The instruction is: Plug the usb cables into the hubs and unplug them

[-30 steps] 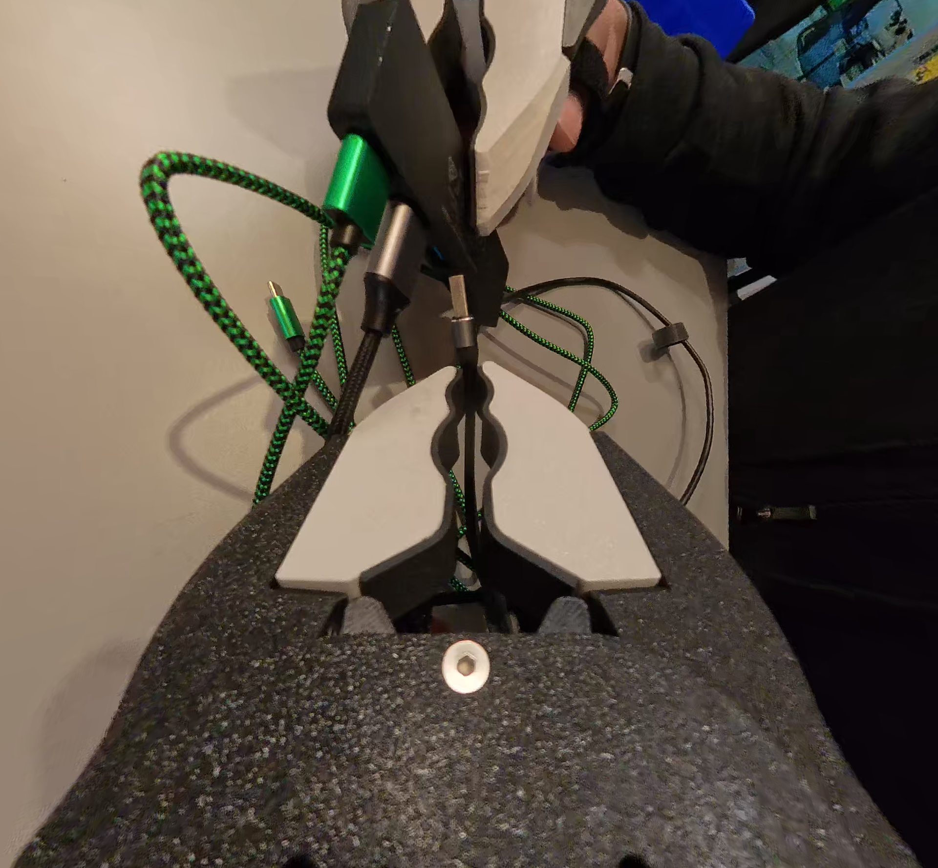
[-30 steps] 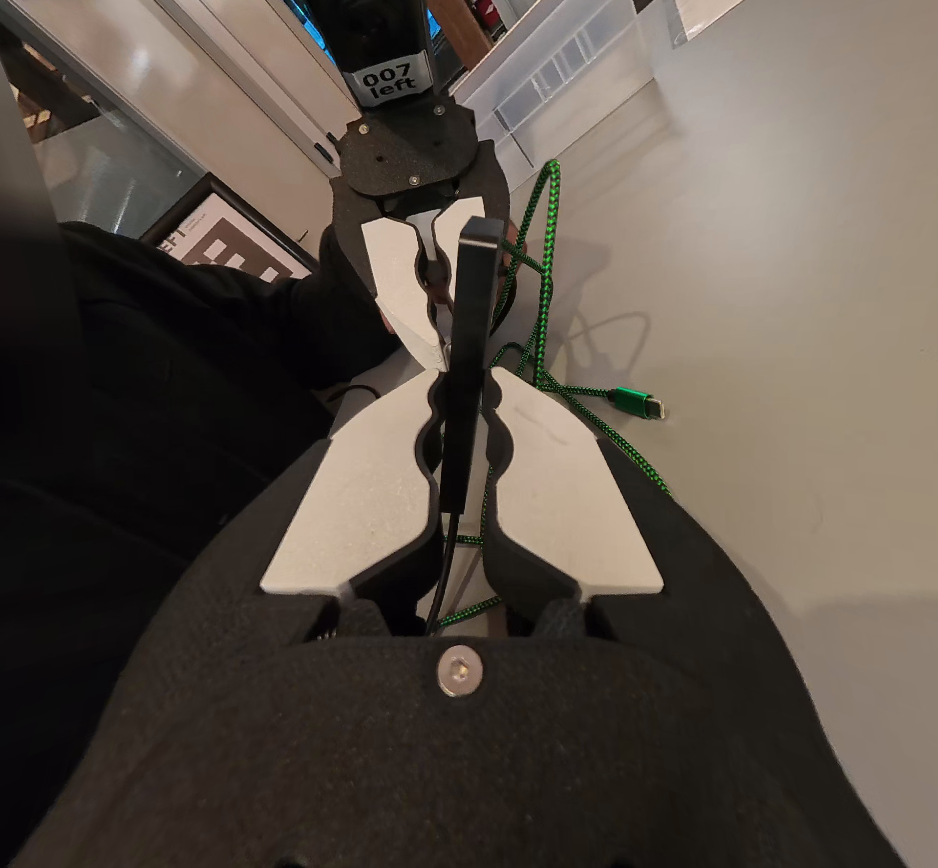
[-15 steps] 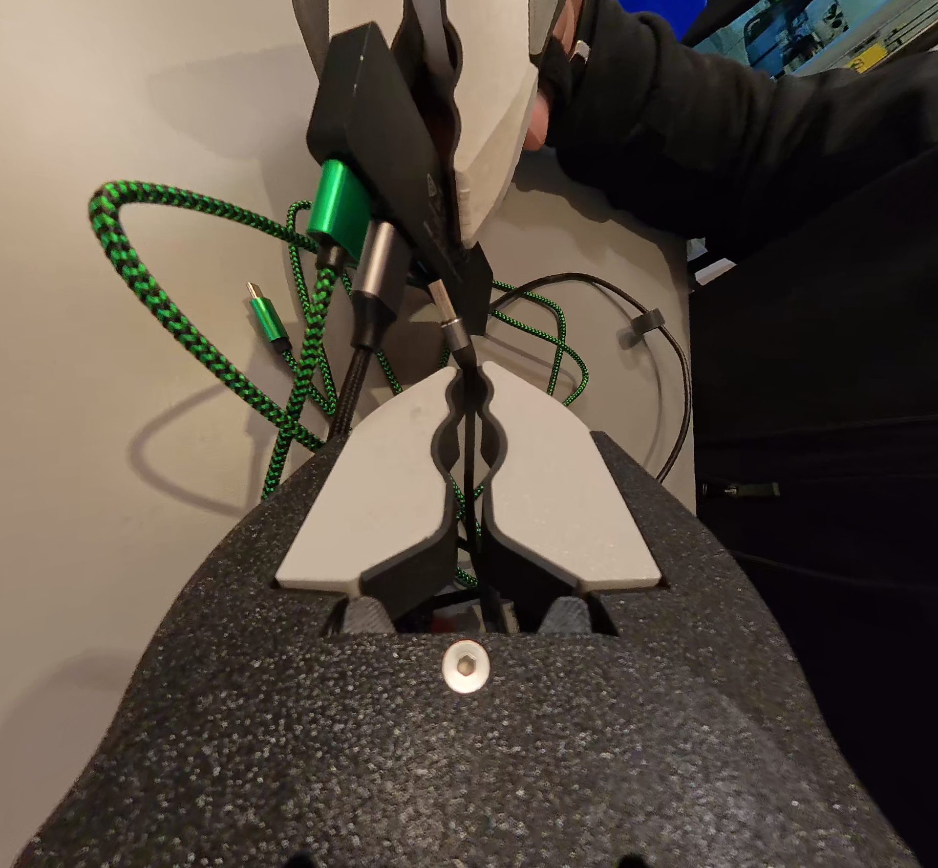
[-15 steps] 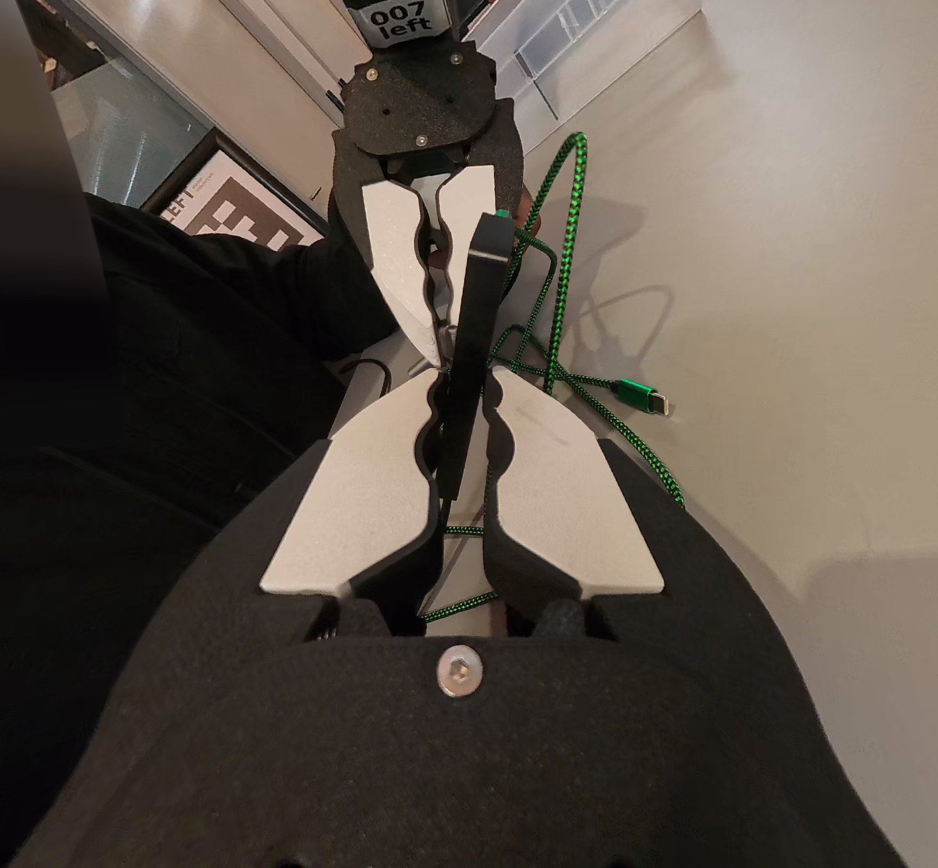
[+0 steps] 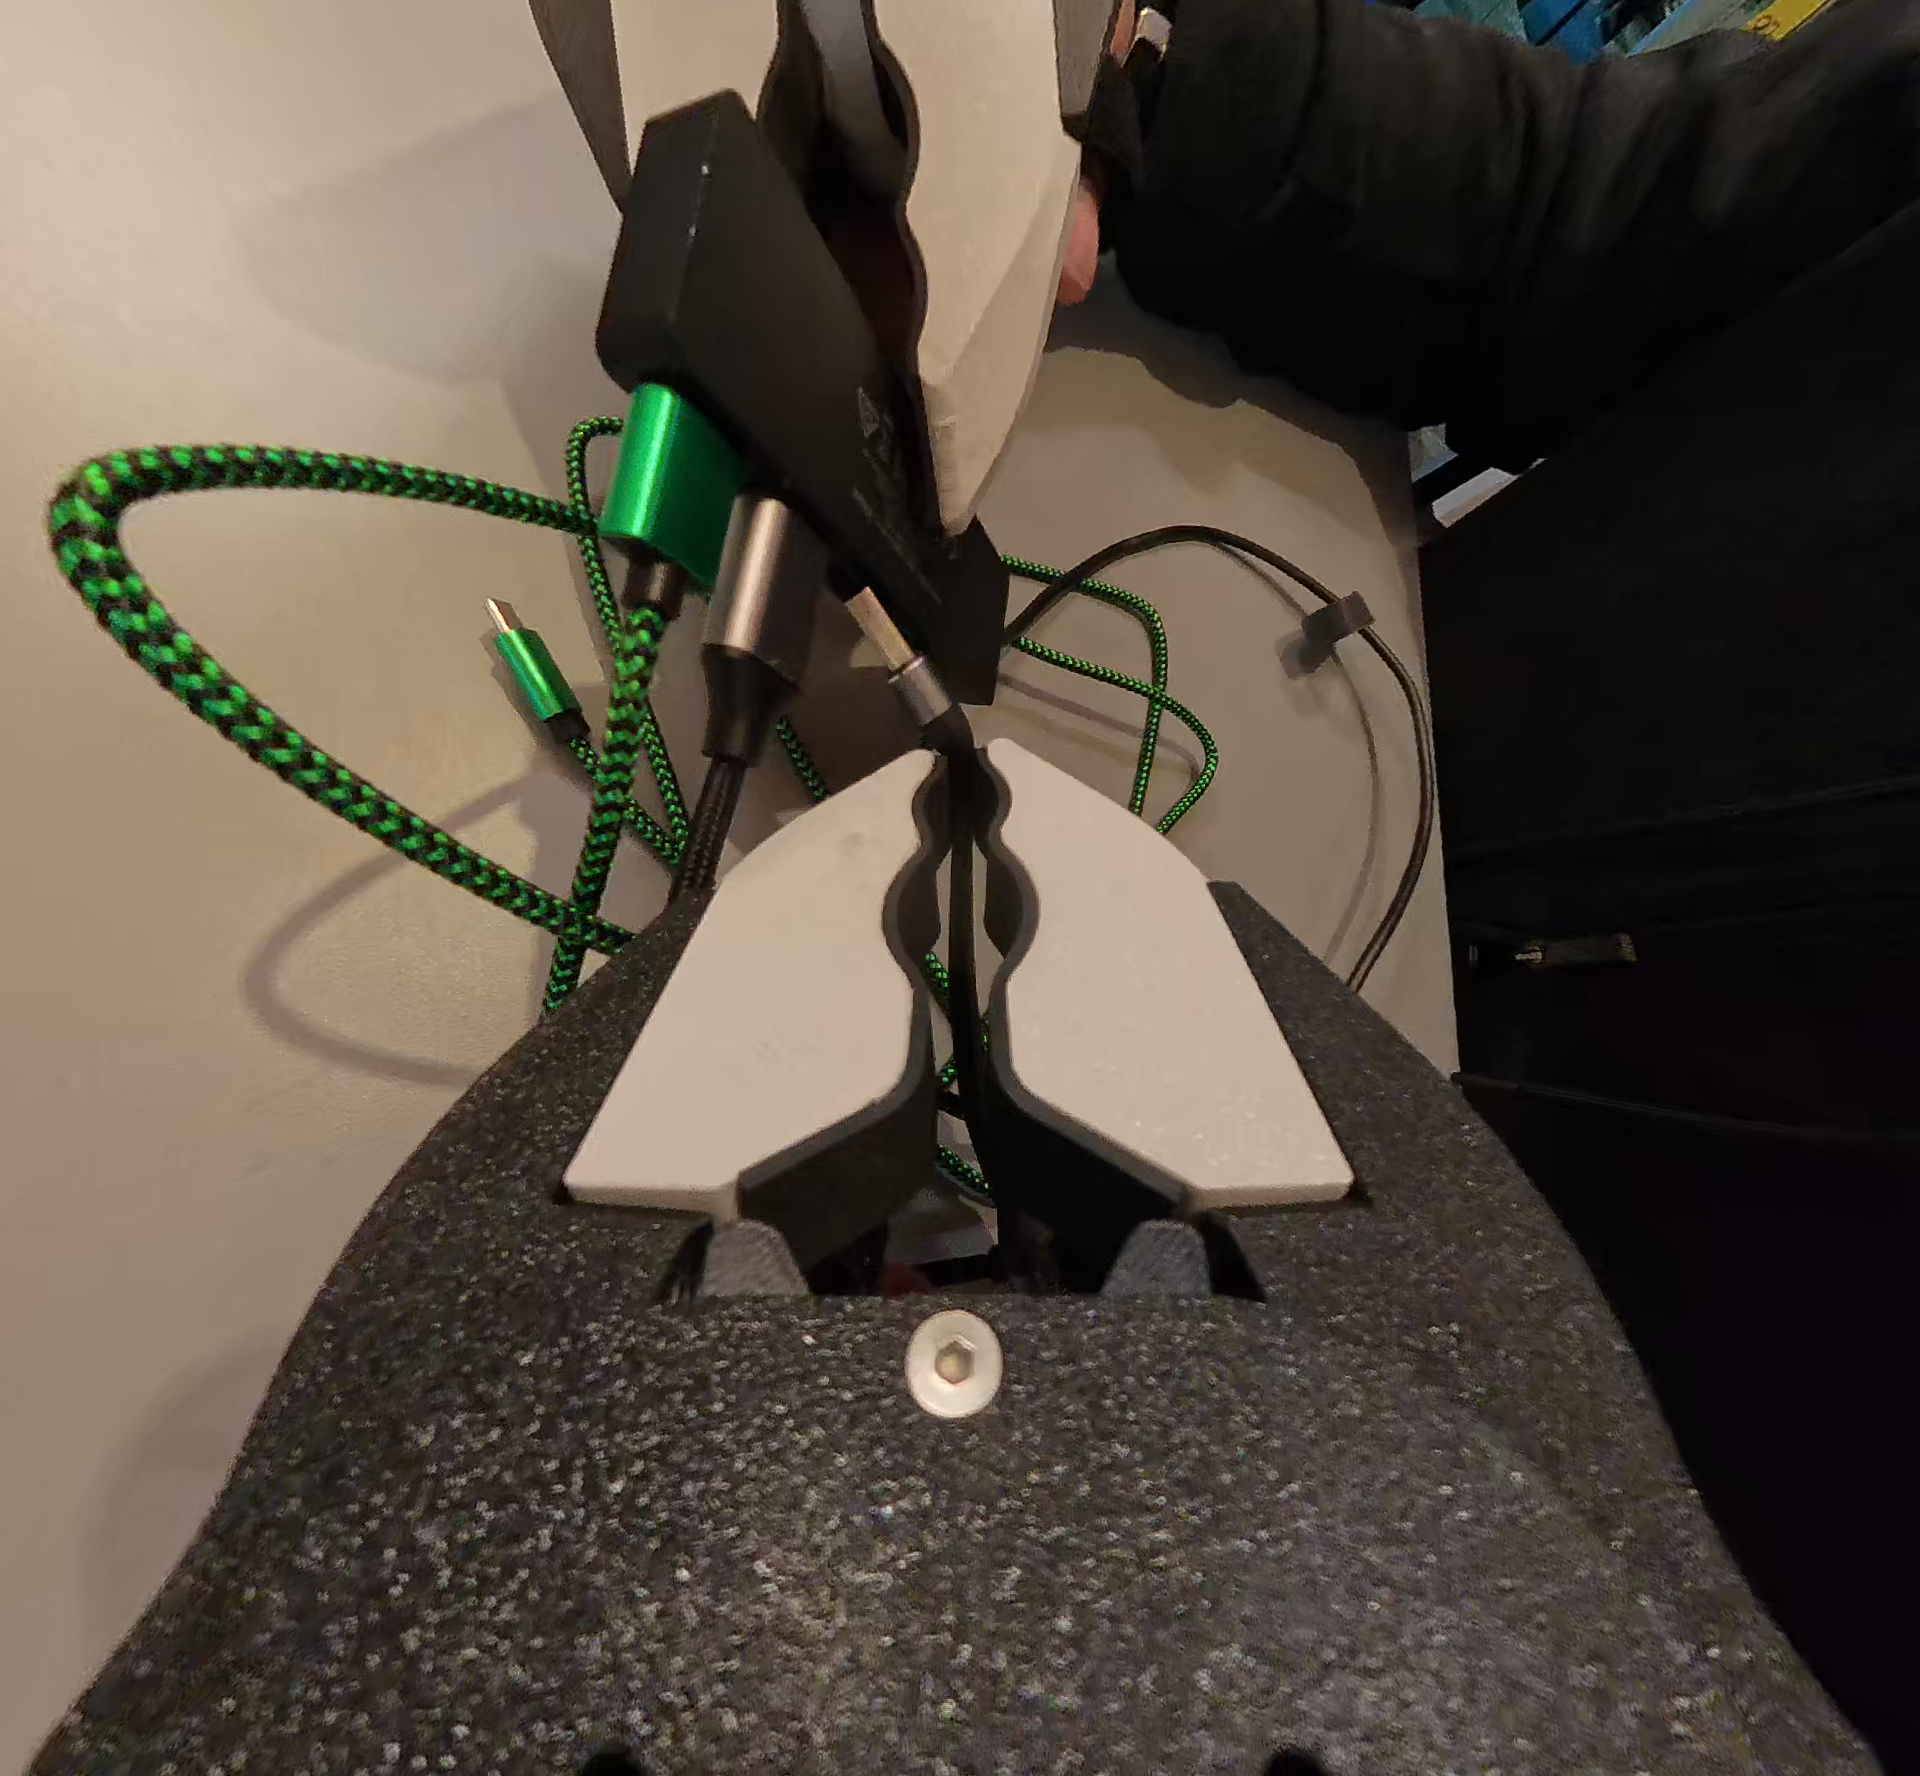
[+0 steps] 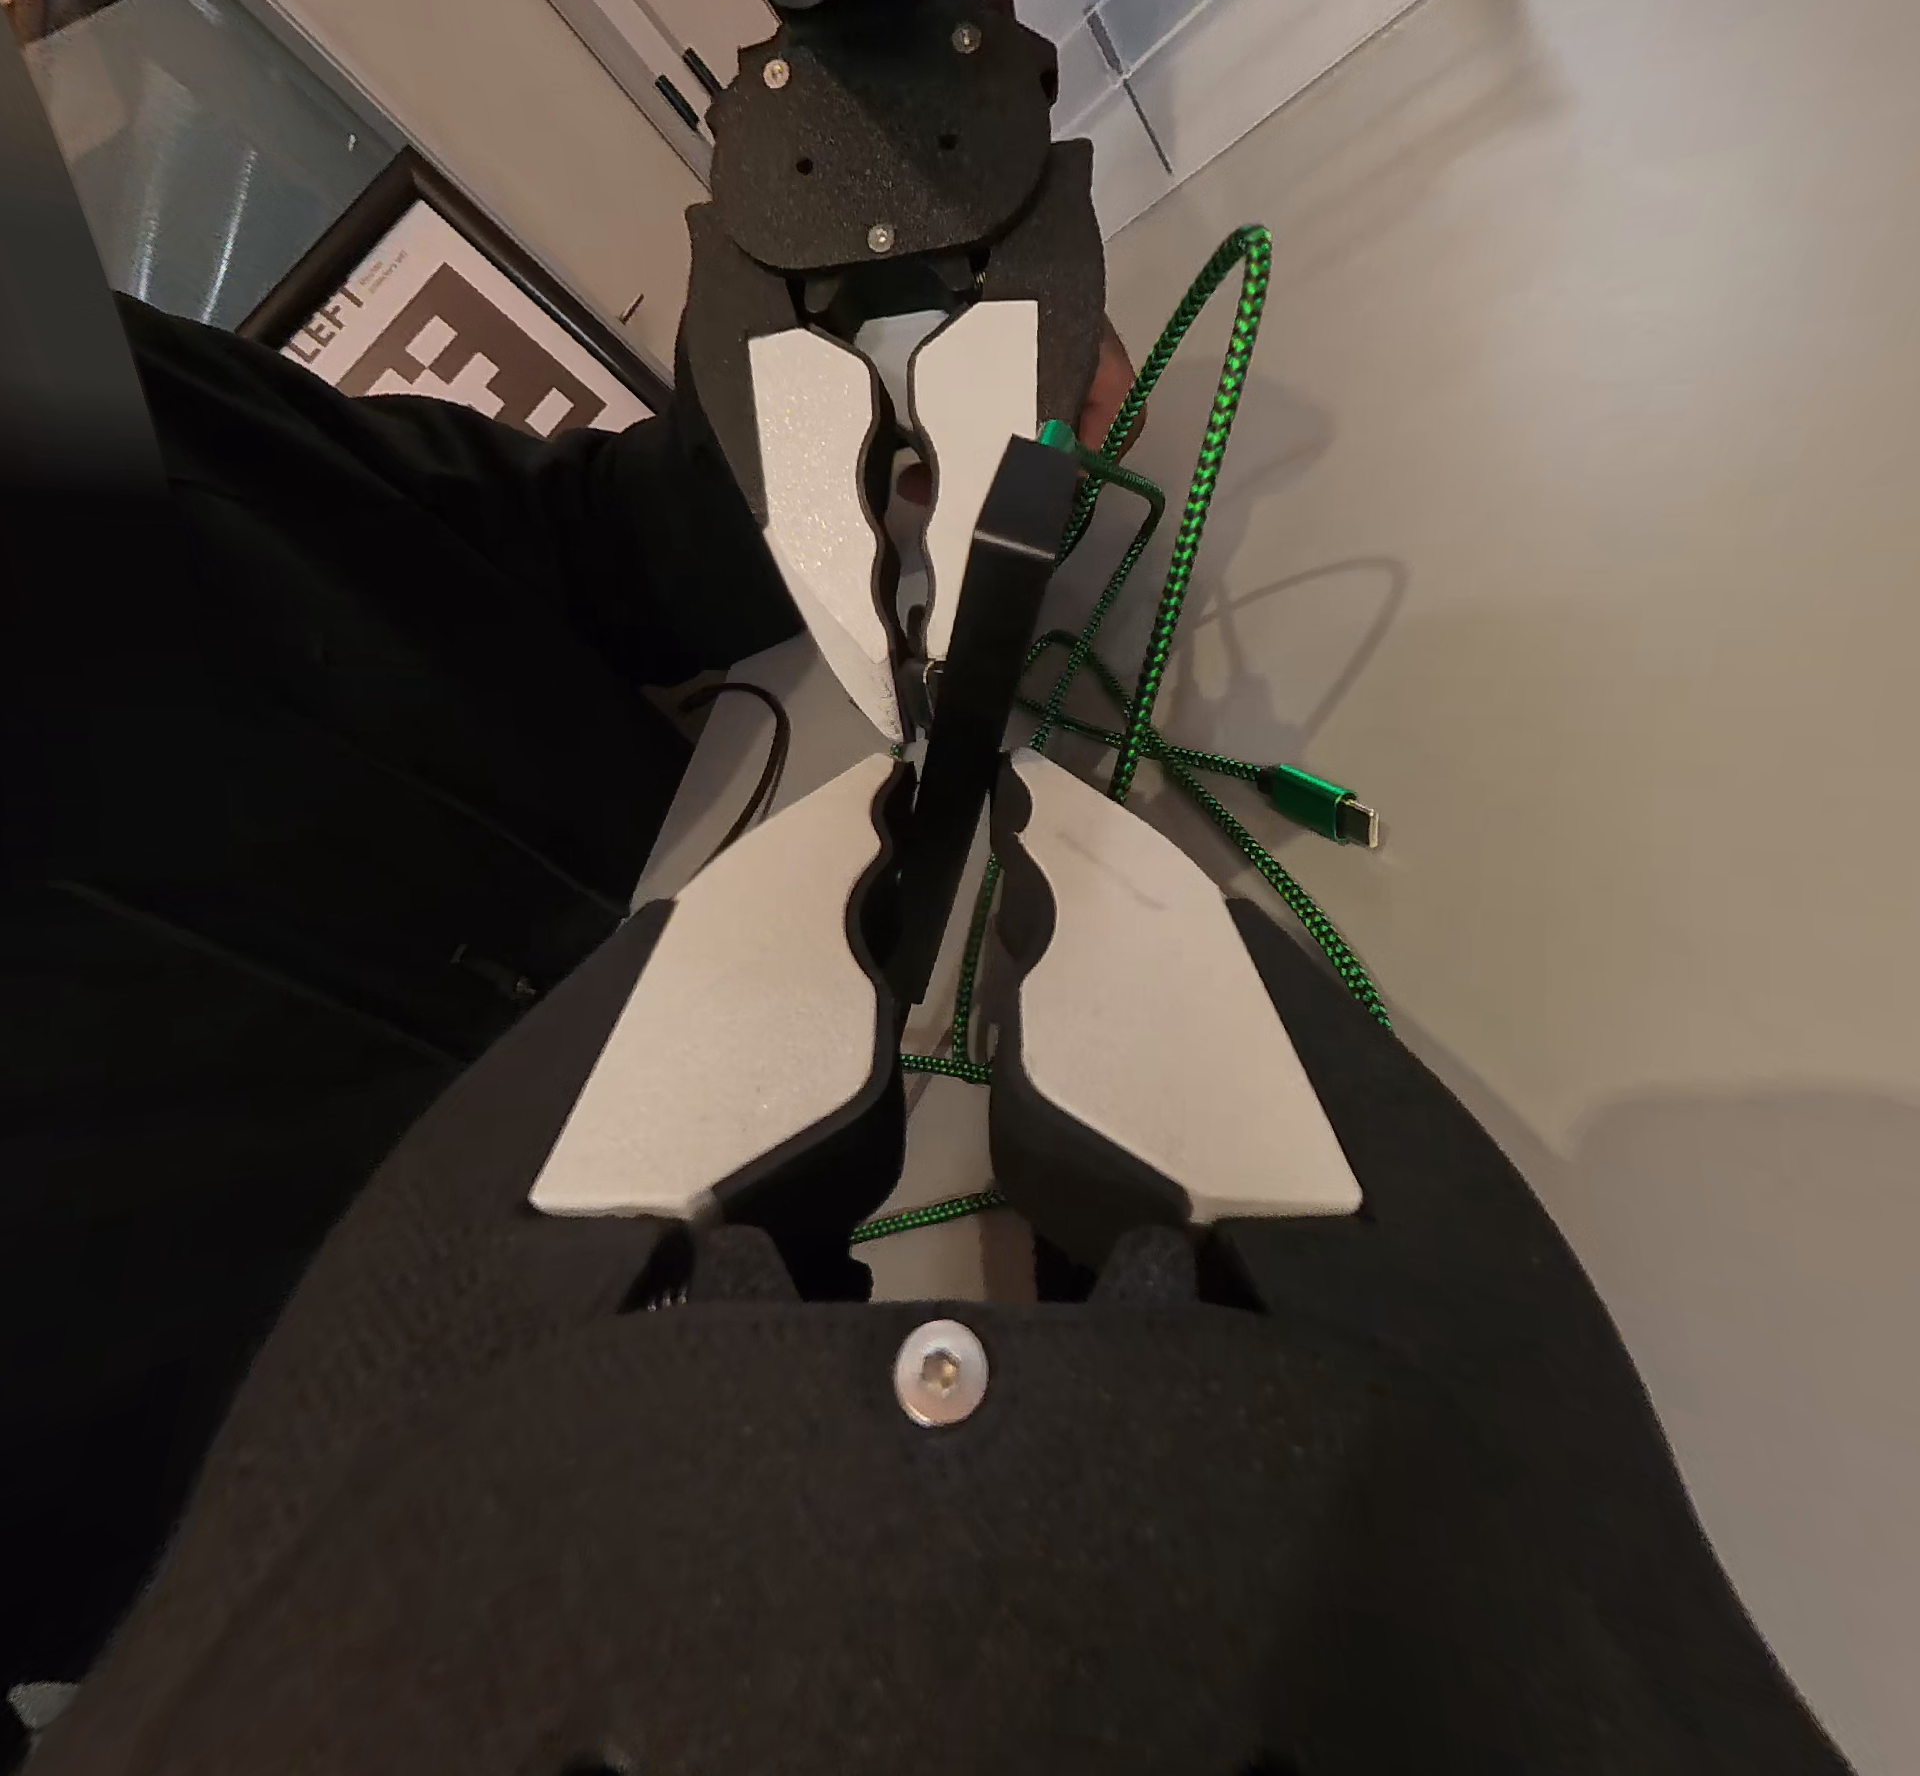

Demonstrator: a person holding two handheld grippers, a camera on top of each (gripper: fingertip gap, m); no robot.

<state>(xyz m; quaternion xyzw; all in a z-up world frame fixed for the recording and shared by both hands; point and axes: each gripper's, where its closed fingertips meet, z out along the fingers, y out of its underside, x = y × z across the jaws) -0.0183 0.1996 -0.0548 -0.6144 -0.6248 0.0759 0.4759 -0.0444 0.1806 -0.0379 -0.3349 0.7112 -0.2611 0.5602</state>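
Observation:
My right gripper (image 6: pixel 951 776) is shut on a flat black USB hub (image 6: pixel 997 625) and holds it edge-on above the table. In the left wrist view the hub (image 5: pixel 748 313) carries a green plug (image 5: pixel 665 479) and a grey plug (image 5: pixel 758 573) in its lower edge. My left gripper (image 5: pixel 961 755) is shut on a thin black cable just behind its silver USB plug (image 5: pixel 883 635). The plug tilts up-left, its metal tip at the hub's edge beside the grey plug. Whether it is seated I cannot tell. The left gripper (image 6: pixel 904 729) faces the right one.
A loose green USB-C plug (image 5: pixel 530 666) lies on the pale table (image 5: pixel 208 168), amid green braided cable loops (image 5: pixel 208 677). A black cable with a clip (image 5: pixel 1340 625) runs near the table edge. A clear plastic bin (image 6: pixel 1247 12) stands farther back. A person's dark sleeve (image 5: pixel 1403 199) is at right. The tips of one gripper are about 4 cm away from the tips of the other.
The hub has tilted further and come closer to the left gripper. The silver plug has leaned left, from pointing straight under the hub to meeting its port edge.

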